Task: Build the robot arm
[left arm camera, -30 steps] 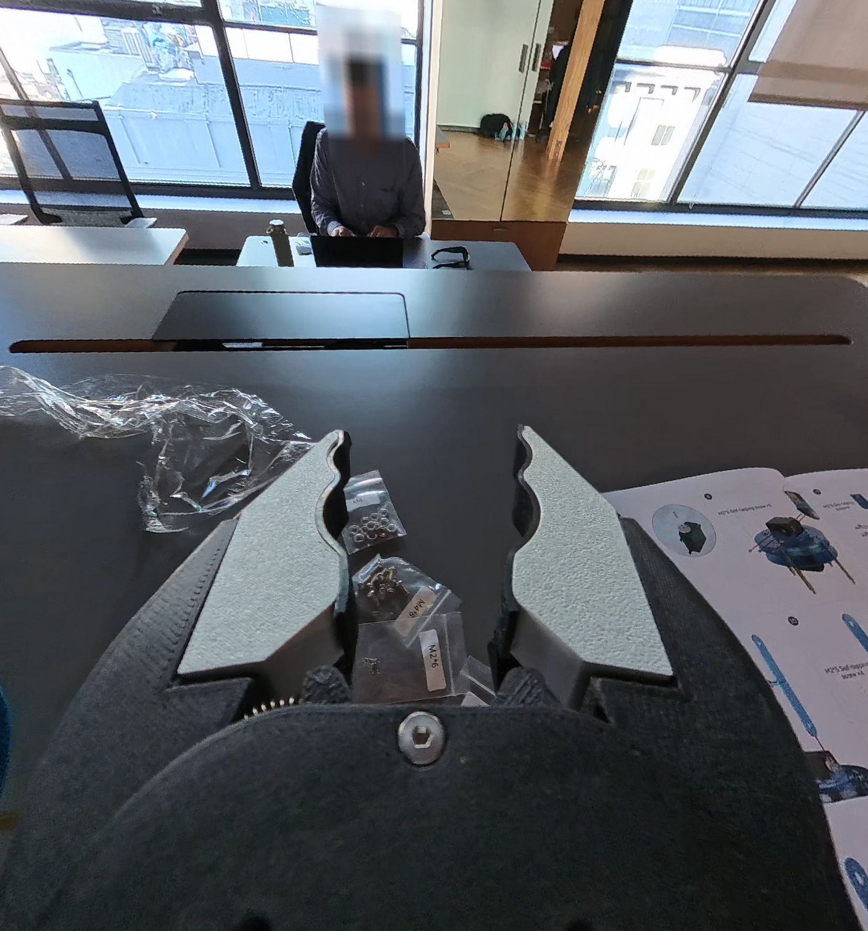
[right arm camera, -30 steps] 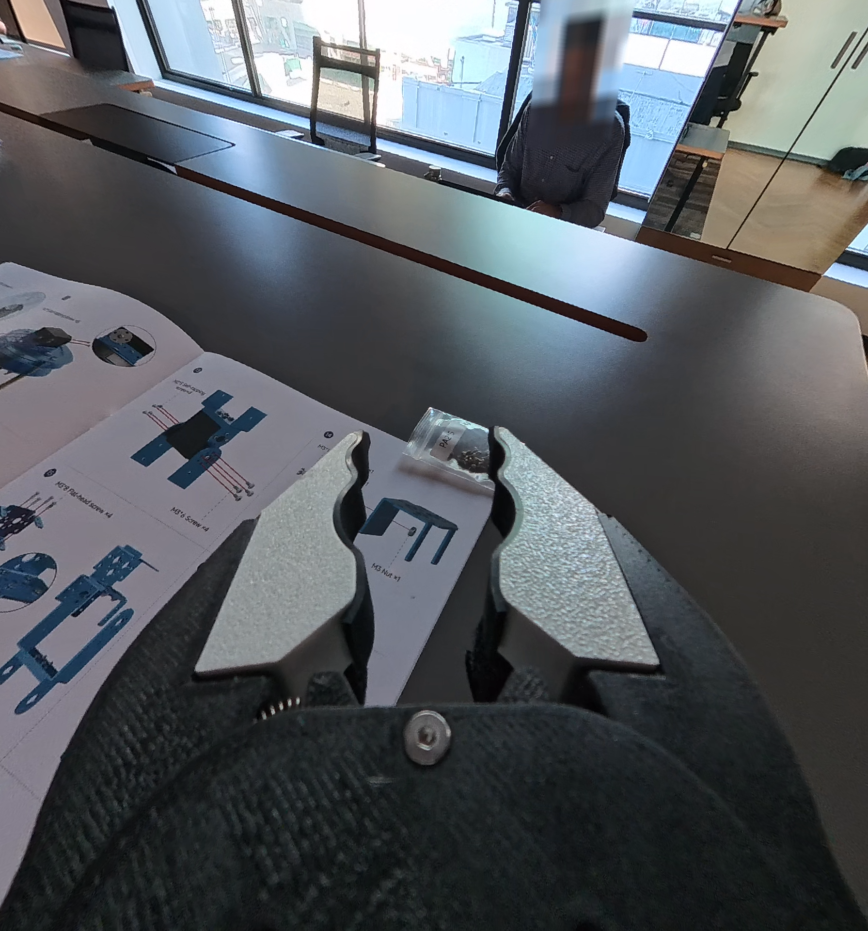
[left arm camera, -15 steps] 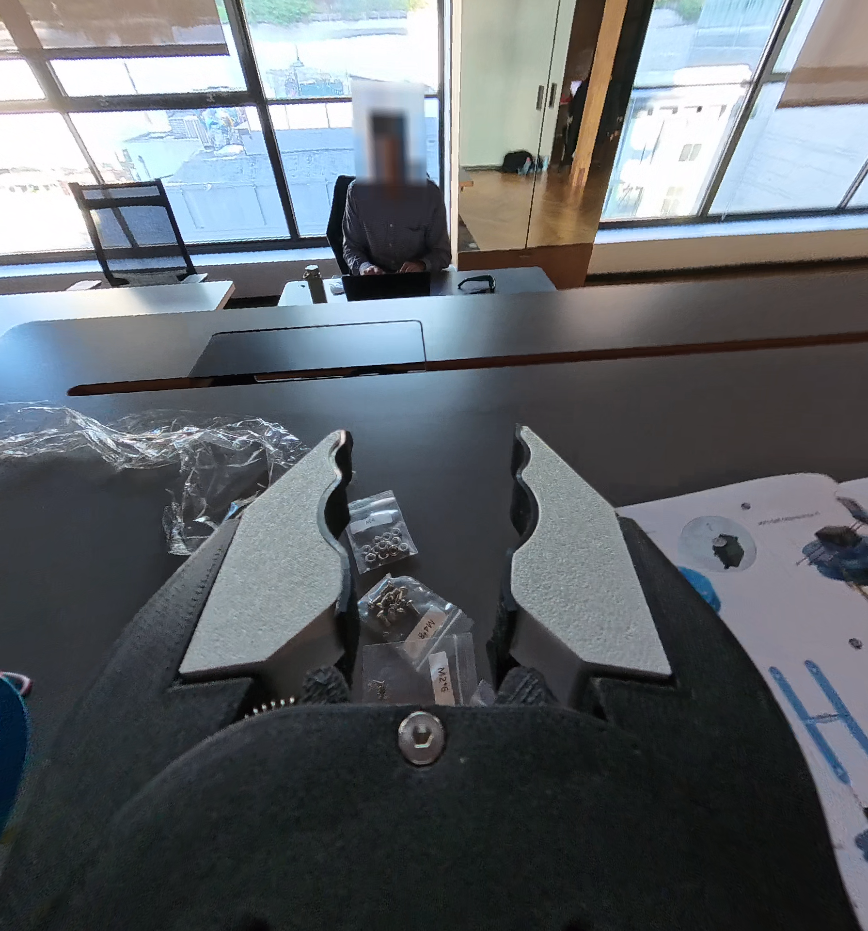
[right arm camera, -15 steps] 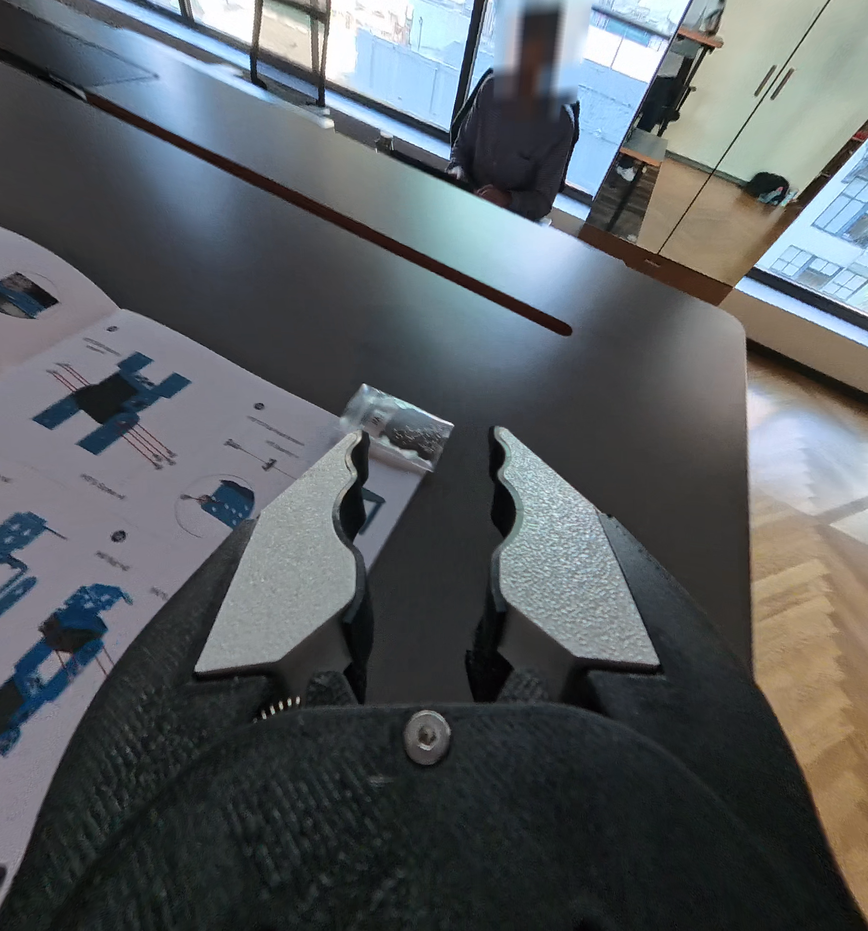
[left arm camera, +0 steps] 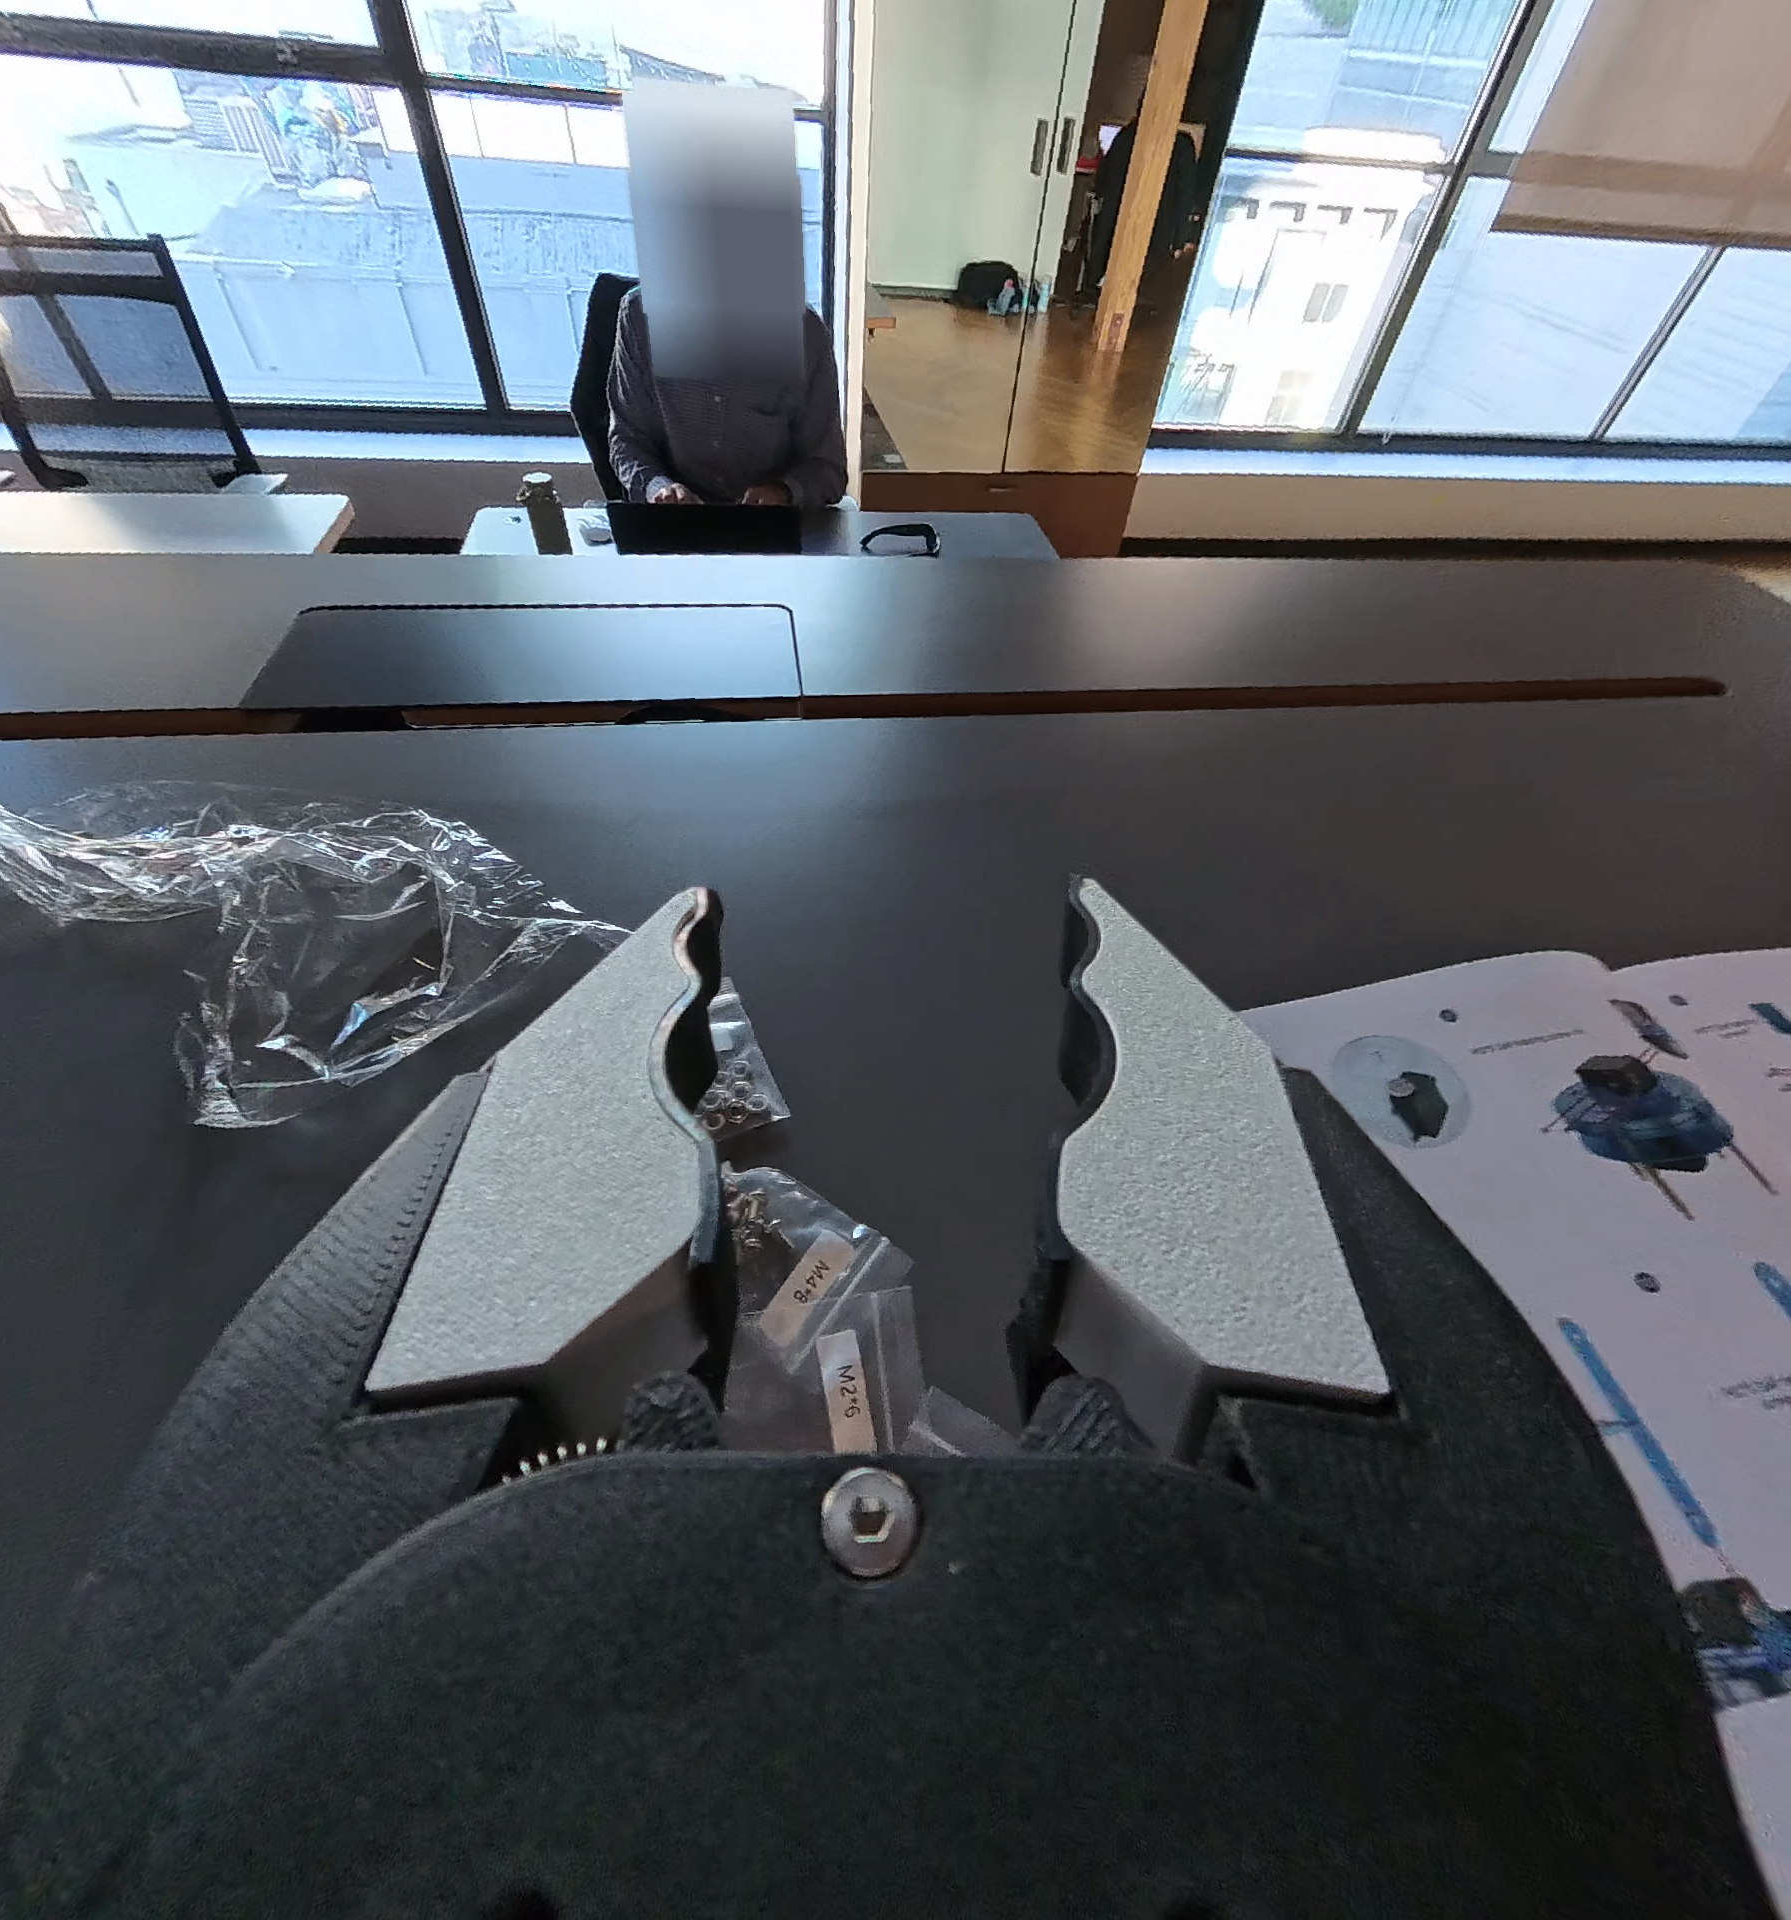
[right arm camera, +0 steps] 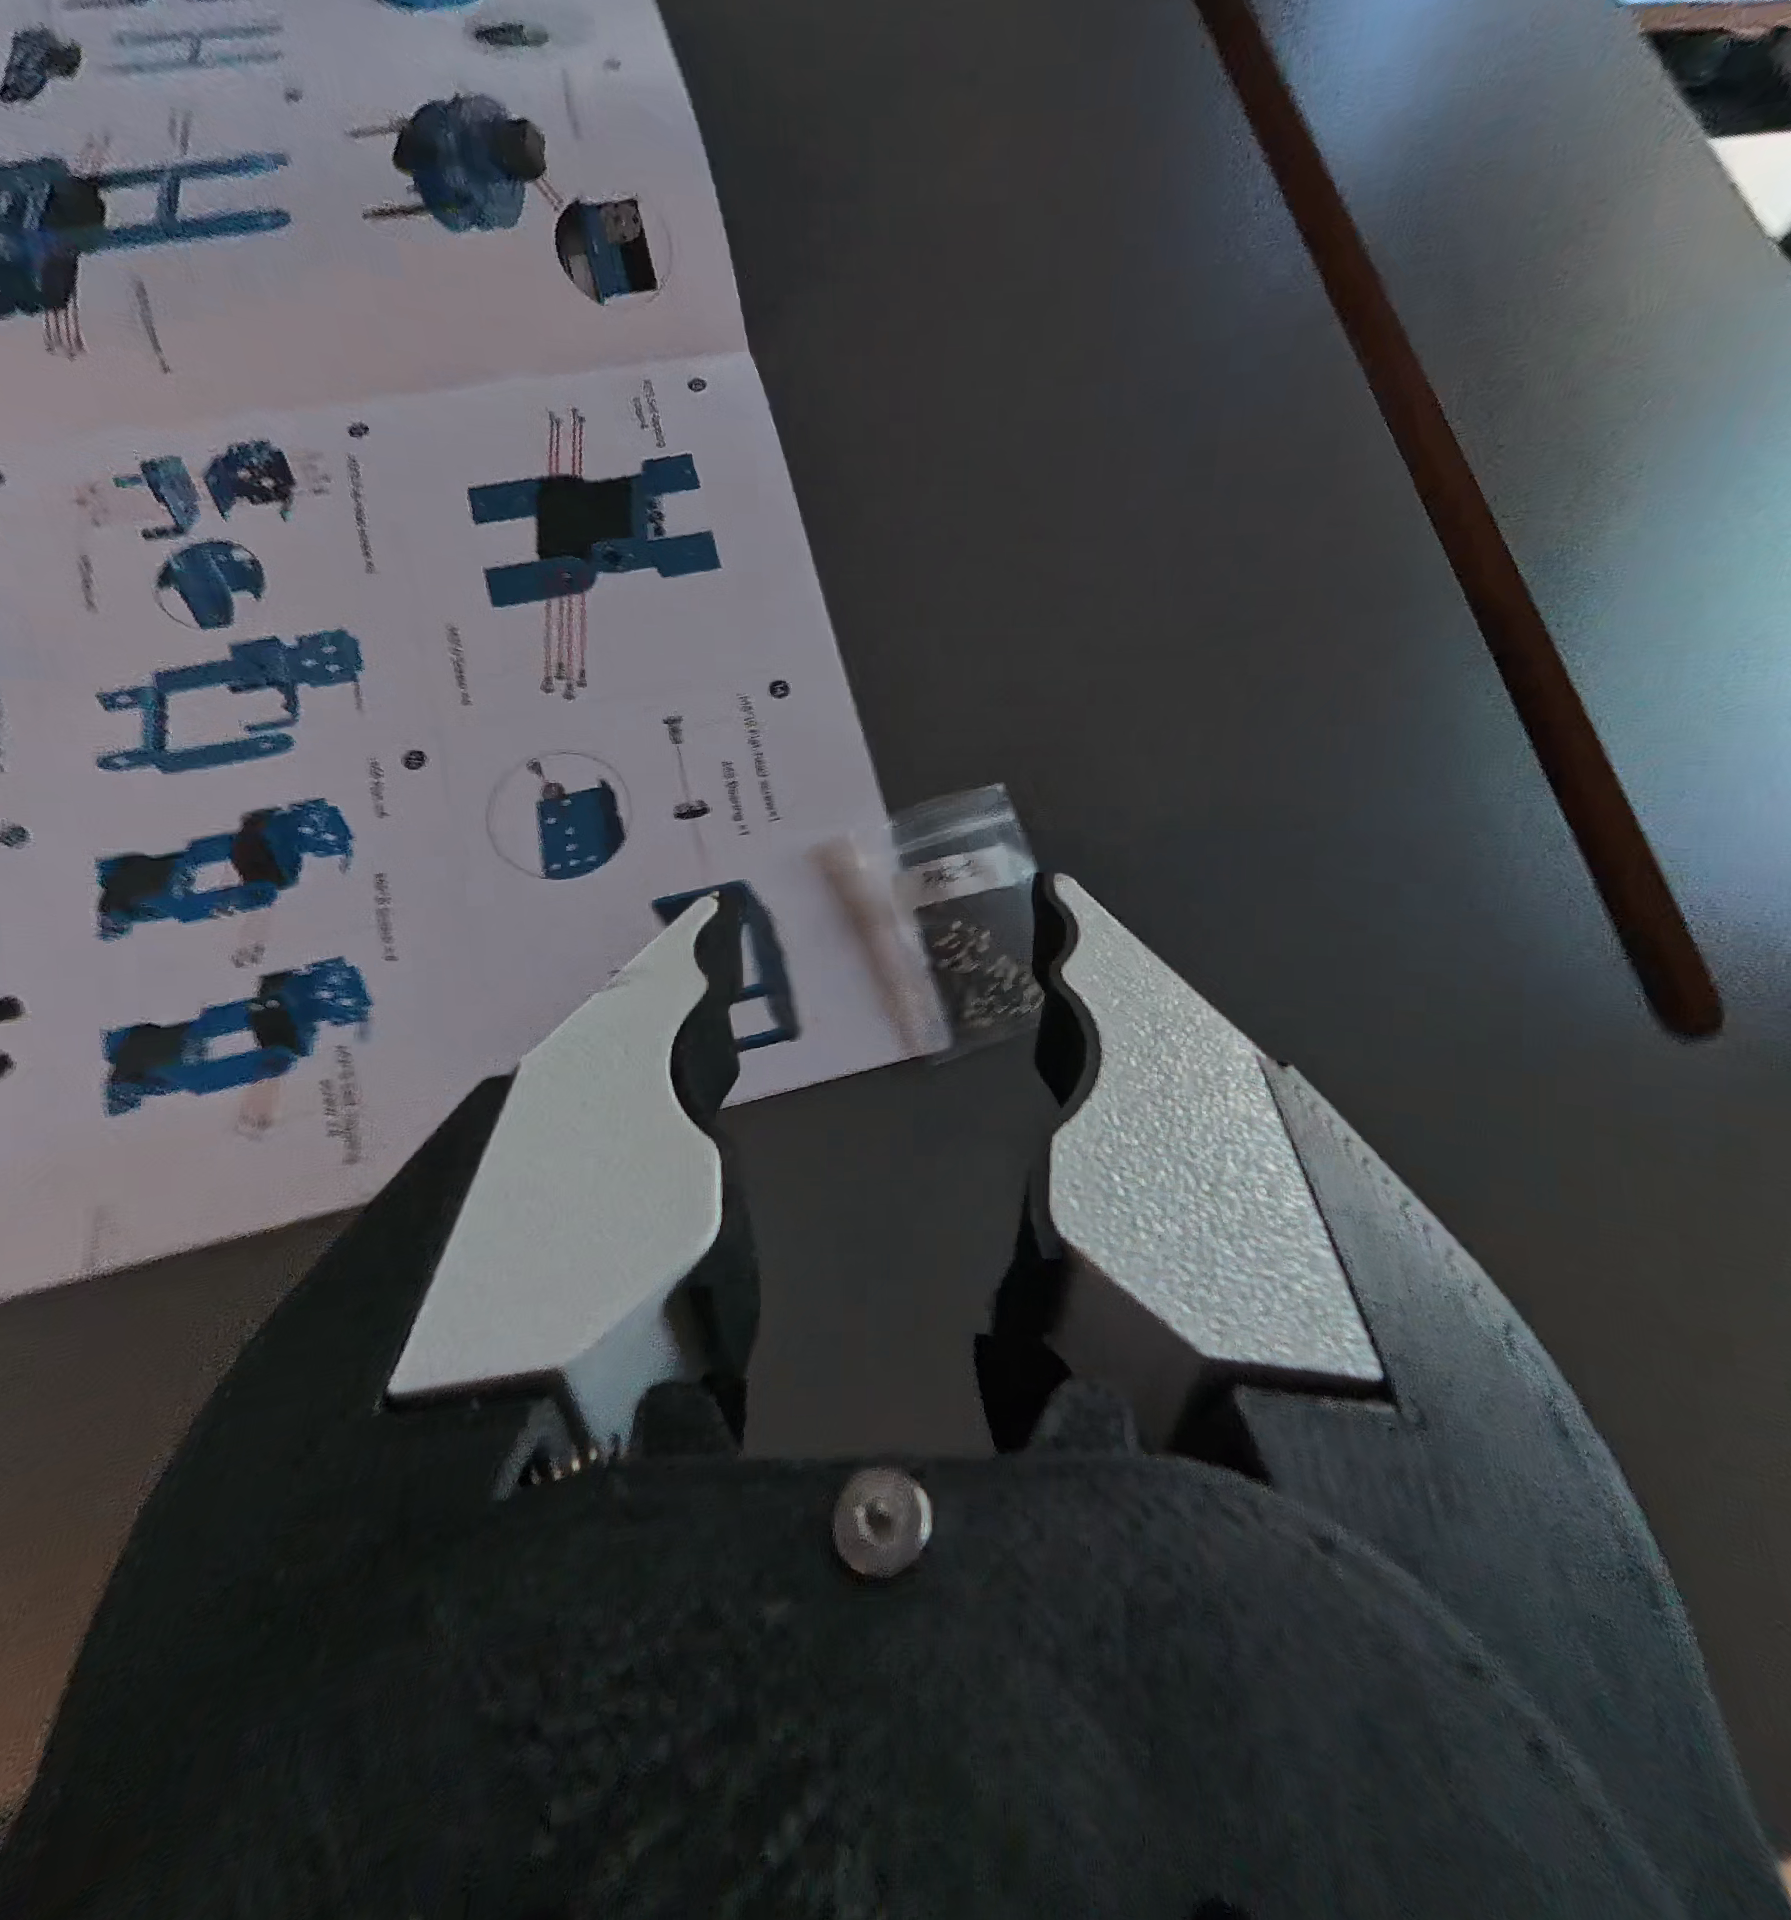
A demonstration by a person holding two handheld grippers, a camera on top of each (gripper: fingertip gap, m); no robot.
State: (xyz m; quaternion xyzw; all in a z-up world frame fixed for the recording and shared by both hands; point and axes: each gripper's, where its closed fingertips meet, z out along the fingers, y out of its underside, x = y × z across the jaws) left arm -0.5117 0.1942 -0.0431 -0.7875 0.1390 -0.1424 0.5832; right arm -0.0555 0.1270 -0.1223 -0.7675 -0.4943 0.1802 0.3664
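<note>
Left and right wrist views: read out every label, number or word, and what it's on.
I don't repeat writing; these things bear it.
Two clear screw bags between the left tongs: white stickers, short legible codes.
Nut bag: label too small to read.
Instruction booklet: captions too small or blurred.
Clear bag by the right tongs: label blurred.

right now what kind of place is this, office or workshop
Most likely an office: a long dark desk, a person at a laptop, and an empty office chair by tall windows.
</note>
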